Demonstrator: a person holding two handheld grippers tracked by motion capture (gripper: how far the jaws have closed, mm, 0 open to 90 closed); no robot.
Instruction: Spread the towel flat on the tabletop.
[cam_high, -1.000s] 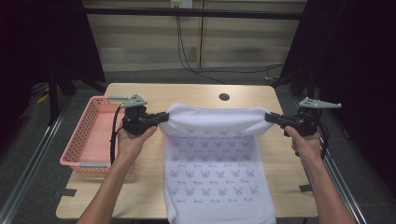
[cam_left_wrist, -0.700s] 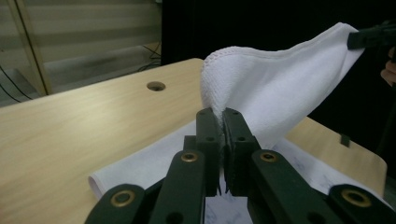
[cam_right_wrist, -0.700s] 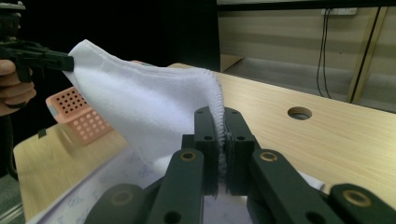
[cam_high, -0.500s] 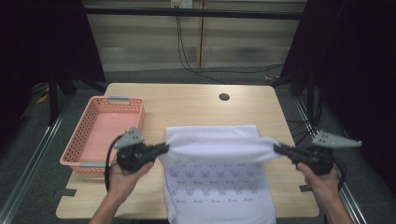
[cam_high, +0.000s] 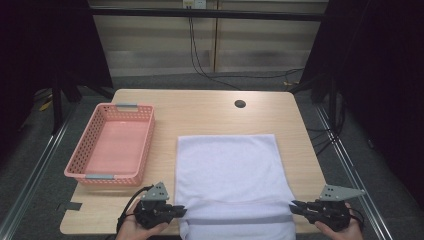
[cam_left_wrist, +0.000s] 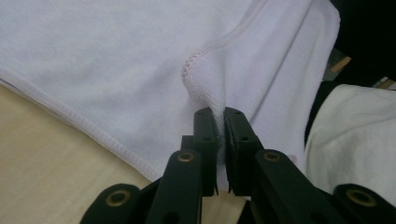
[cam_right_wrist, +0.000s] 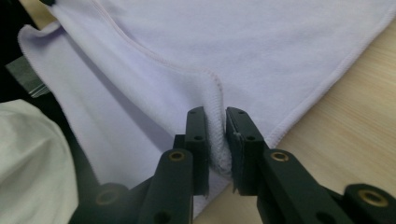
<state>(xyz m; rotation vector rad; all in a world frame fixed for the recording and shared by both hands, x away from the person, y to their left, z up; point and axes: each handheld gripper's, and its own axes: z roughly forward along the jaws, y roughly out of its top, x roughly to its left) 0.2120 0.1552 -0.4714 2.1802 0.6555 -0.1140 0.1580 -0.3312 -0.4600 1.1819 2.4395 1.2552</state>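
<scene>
Table (cam_high: 210, 112): towel (cam_high: 230, 170) corners between tongs

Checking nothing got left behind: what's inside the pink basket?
The pink basket looks empty: only its bare floor shows. The near wall hides a thin strip of floor just behind it.

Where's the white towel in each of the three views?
High view: white towel lies folded over on the table's near right part, beside the pink basket.
Left gripper view: upper area, a hemmed corner pinched between the jaws.
Right gripper view: upper area, hemmed edge between the jaws.
Shared landmark: the towel's stitched hem.
</scene>
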